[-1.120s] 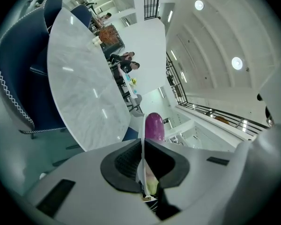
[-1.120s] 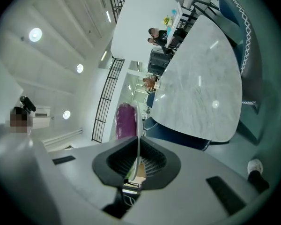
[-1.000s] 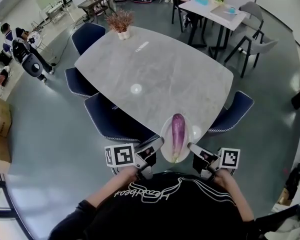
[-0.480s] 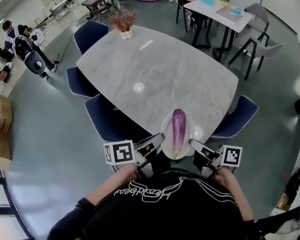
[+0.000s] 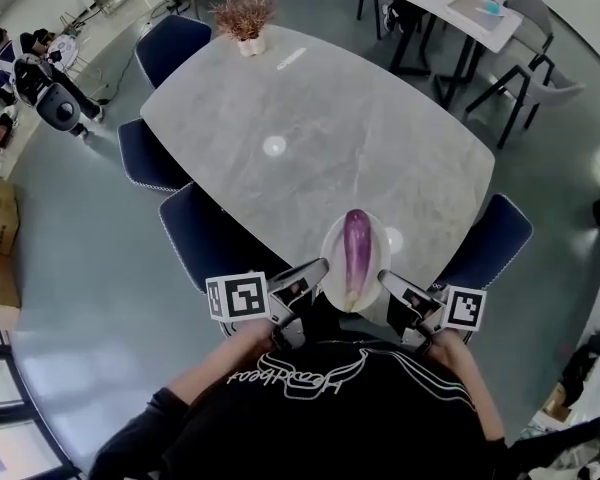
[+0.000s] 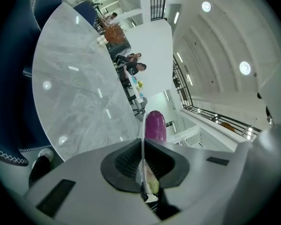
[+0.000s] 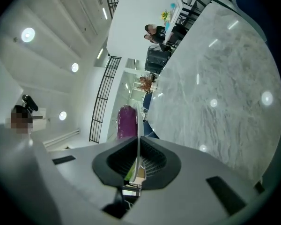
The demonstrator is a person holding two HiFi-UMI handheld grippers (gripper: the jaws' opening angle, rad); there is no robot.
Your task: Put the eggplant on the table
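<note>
A purple eggplant [image 5: 355,251] lies lengthwise on a white plate [image 5: 329,266] at the near edge of the grey marble table [image 5: 310,118]. I cannot tell whether the plate touches the tabletop. My left gripper [image 5: 318,270] is shut on the plate's left rim, and my right gripper [image 5: 384,279] is shut on its right rim. In the left gripper view the thin plate rim [image 6: 143,142] sits edge-on between the pads of the left gripper [image 6: 143,170], with the eggplant [image 6: 155,124] behind it. The right gripper view shows the plate rim [image 7: 138,132] in the right gripper [image 7: 138,161], beside the eggplant [image 7: 127,122].
Navy chairs stand around the table: one at the near left [image 5: 195,233], one at the near right [image 5: 498,236], others along the left side [image 5: 145,153]. A pot of dried plants [image 5: 245,13] stands at the table's far end. A second table [image 5: 450,3] is behind, people [image 5: 35,73] at far left.
Both grippers have carried the plate with the eggplant forward, so it now lies farther over the table's near edge. Their hold on the rims is unchanged.
</note>
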